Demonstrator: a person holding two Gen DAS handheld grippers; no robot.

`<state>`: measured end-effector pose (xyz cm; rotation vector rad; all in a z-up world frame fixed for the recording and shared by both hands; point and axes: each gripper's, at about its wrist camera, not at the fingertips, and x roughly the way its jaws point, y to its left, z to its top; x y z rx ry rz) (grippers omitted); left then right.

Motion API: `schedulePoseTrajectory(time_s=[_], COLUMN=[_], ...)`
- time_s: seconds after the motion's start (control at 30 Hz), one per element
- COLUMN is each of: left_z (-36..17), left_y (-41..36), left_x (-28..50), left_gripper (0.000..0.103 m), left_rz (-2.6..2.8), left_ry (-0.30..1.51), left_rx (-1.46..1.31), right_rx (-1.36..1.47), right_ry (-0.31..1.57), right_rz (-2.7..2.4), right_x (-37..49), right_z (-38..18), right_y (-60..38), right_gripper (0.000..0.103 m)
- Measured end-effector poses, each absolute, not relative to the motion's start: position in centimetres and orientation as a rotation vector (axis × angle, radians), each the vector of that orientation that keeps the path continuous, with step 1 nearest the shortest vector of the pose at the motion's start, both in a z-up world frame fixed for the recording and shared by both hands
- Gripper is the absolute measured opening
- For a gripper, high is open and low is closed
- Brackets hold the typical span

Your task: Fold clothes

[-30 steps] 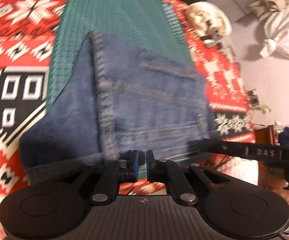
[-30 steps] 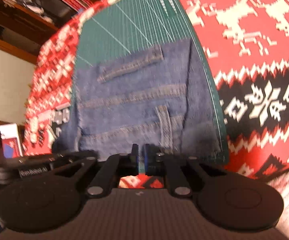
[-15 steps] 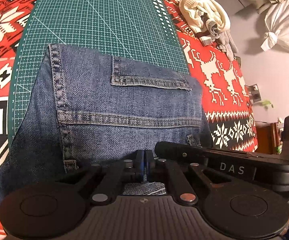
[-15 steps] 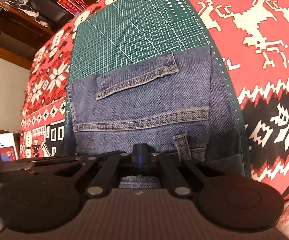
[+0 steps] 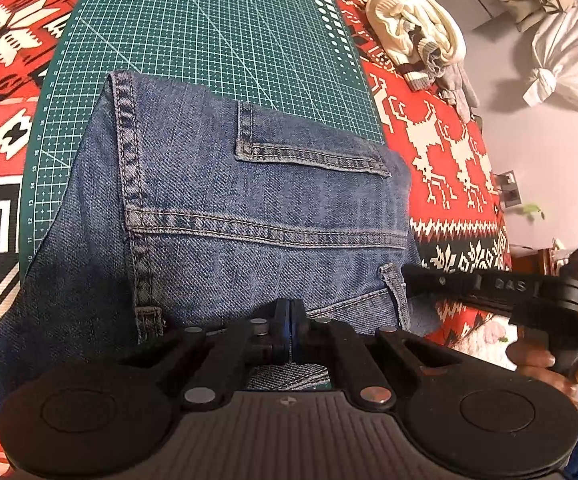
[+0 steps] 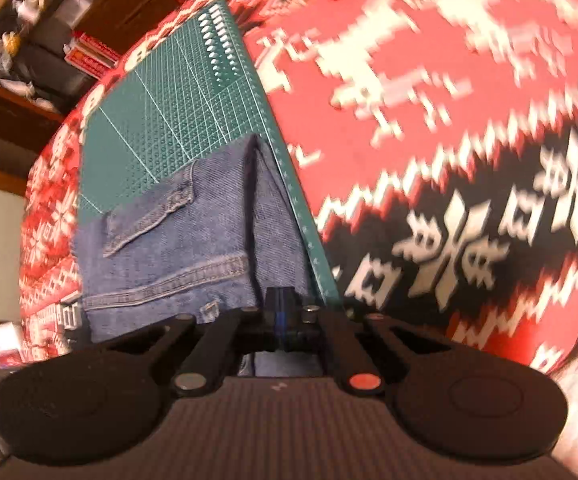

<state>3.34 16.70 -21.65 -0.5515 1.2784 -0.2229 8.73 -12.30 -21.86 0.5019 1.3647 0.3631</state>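
Both claws are closed at the near edge of the jeans (image 5: 257, 216). Left claw (image 5: 290, 330) has its two fingers pressed together with the waistband just at the tips; whether cloth is really pinched between them I cannot tell, because the tips hide the contact. Right claw (image 6: 283, 320) is also clenched, beside the raised right edge of the denim, and its picture is blurred, so a grasp is not sure there either.

The jeans lie on the green cutting mat (image 5: 217, 28), back side up — one rear pocket (image 5: 313, 152), the yoke seam and a belt loop (image 5: 393, 280) are visible. The far edge is straight and thick, like a fold, and on the right side a second layer of denim shows below the top one. So I judge the garment is already folded at least one time into a compact packet. Whether more folds are planned, or only smoothing is left, the pictures do not settle.

Around the mat is a red patterned blanket (image 5: 445, 148) with white deer; what is under it stays hidden. At its far corner lies a bundle of cream and grey clothes (image 5: 421, 44) — perhaps the next items, perhaps not.
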Motion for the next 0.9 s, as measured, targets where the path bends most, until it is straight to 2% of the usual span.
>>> schedulePoseTrajectory(time_s=[0.13, 0.5, 0.83, 0.9], left_z=[-21.5, -21.1, -20.9, -20.9], left_y=[16.4, 15.4, 15.1, 15.0], left_x=[3.3, 3.3, 3.4, 3.3], left_gripper=[0.004, 0.004, 0.004, 0.004], left_rz=[-0.214, -0.196, -0.192, -0.192], left_ry=[1.279, 1.271, 1.27, 1.266], left_rx=[-0.532, -0.459, -0.433, -0.422], right_rx=[0.555, 0.418, 0.418, 0.424], right_ry=[1.35, 1.248, 1.195, 1.164], right_rz=[0.384, 0.411, 0.392, 0.417], right_x=[8.1, 6.3, 7.6, 7.8], right_z=[-21.5, -21.2, -21.6, -20.8], right_y=[-13.7, -13.6, -13.4, -13.2], right_gripper=[0.0, 0.0, 0.0, 0.008])
